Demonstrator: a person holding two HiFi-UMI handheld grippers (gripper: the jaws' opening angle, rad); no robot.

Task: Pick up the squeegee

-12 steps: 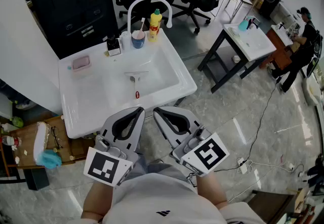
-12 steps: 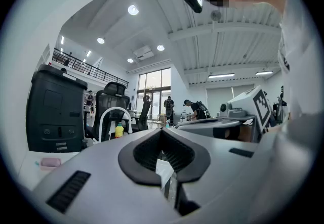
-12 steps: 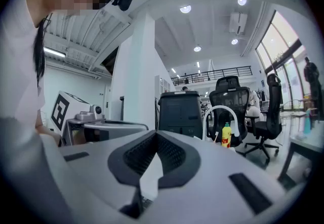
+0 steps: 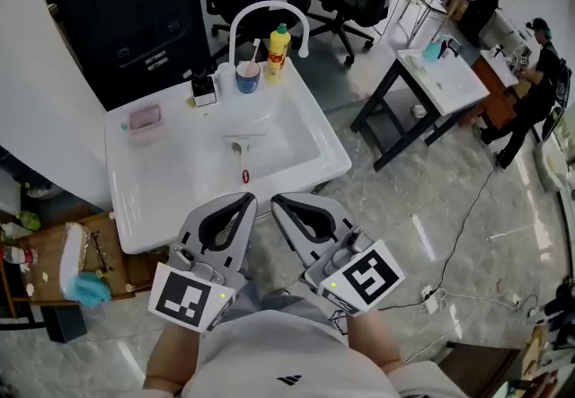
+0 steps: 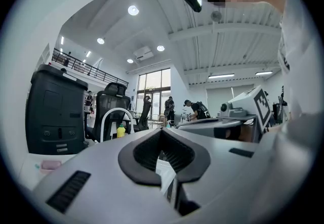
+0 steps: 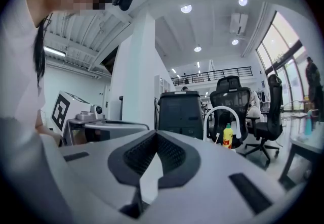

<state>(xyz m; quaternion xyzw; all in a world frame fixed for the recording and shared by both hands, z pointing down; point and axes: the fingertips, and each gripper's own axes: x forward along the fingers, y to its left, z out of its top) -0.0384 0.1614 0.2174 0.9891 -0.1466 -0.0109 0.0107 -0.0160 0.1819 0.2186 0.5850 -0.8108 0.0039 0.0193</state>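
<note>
The squeegee lies in the basin of the white sink, its blade at the far end and its red-tipped handle pointing toward me. My left gripper and right gripper are side by side just short of the sink's front edge, both pointing level at it. The jaws of each are together with nothing between them. In the left gripper view the left gripper has its dark pads meeting. The right gripper looks the same in the right gripper view. Neither gripper view shows the squeegee.
A white arched faucet, a yellow bottle, a blue cup and a pink soap dish stand along the sink's back rim. A black cabinet and office chairs are behind. A second white table and people stand at the right.
</note>
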